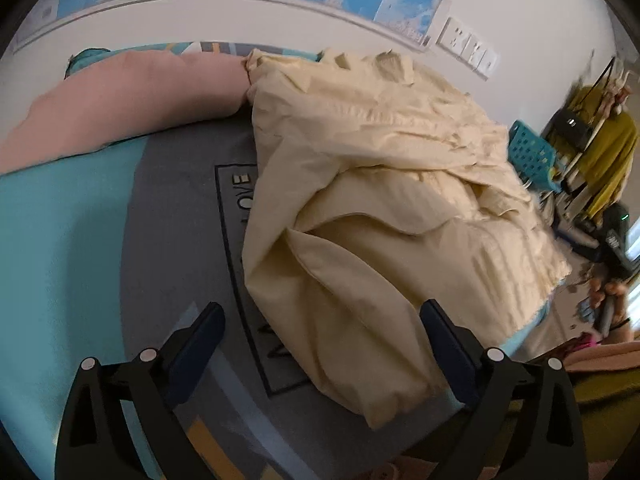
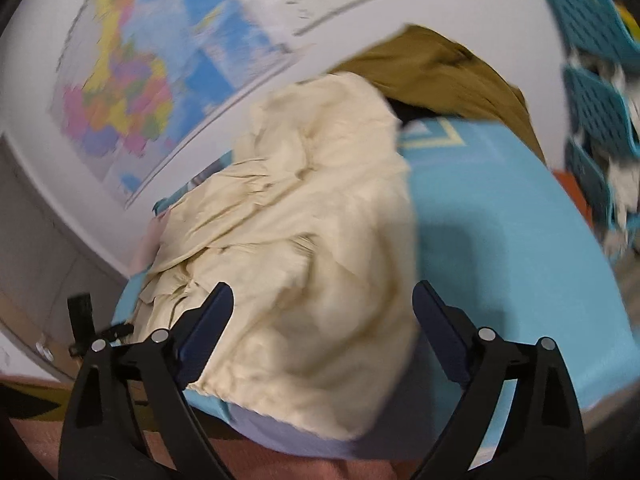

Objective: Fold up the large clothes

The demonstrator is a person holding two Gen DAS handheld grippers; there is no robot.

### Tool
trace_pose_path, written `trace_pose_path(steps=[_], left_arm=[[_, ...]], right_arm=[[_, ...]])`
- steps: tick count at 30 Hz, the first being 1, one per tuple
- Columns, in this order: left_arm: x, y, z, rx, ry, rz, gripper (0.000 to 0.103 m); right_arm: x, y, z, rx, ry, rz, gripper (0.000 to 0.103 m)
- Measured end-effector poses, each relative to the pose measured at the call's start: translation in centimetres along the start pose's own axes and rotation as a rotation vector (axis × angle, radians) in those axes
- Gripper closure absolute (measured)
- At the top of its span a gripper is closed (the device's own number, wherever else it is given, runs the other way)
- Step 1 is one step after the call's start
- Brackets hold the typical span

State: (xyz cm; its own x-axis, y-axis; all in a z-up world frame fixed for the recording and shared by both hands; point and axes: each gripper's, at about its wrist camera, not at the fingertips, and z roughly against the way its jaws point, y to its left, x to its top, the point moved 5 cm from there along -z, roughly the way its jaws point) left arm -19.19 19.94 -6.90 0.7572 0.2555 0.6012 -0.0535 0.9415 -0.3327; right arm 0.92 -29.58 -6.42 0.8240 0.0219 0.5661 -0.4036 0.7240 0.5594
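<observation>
A large cream garment lies crumpled on a bed with a teal and grey cover. My left gripper is open, its fingers to either side of the garment's near corner, holding nothing. In the right wrist view the same cream garment is bunched on the blue cover. My right gripper is open just above the garment's near end. That view is blurred. My right gripper also shows at the far right of the left wrist view.
A pink pillow lies at the bed's far left by the wall. An olive garment lies at the far end of the bed. Teal plastic baskets and a clothes rack stand to the right. Maps hang on the wall.
</observation>
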Motion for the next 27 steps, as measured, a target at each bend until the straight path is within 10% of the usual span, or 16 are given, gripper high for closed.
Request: trace_pose_path(steps=[5, 9, 16, 21, 23, 27], left_arm=[[-0.6, -0.9, 0.1, -0.077, 0.015, 0.016, 0.007], [-1.2, -2.8, -0.2, -0.276, 0.055, 0.046, 0.007], [-0.9, -3.6, -1.1, -0.349, 0.027, 0.091, 0.007], [0.1, -4.8, -2.4, -0.309, 0.001, 0.079, 0.009], [-0.1, -4.8, -2.4, -0.242, 0.0, 0.054, 0.032], [-0.7, -2.9, -1.6, -0.237, 0.03, 0.117, 0.043]], right_arm=[[-1.9, -2.0, -0.8, 0.039, 0.054, -0.079, 0.012], [-2.6, -0.8, -1.1, 0.103, 0.072, -0.036, 0.011], [-3.9, 2.4, -2.5, 0.203, 0.13, 0.046, 0.011], [-4.0, 3.3, -3.1, 0.227, 0.134, 0.064, 0.011], [-4.0, 3.0, -2.6, 0.241, 0.124, 0.041, 0.015], [-4.4, 1.5, -1.1, 0.212, 0.115, 0.002, 0.023]])
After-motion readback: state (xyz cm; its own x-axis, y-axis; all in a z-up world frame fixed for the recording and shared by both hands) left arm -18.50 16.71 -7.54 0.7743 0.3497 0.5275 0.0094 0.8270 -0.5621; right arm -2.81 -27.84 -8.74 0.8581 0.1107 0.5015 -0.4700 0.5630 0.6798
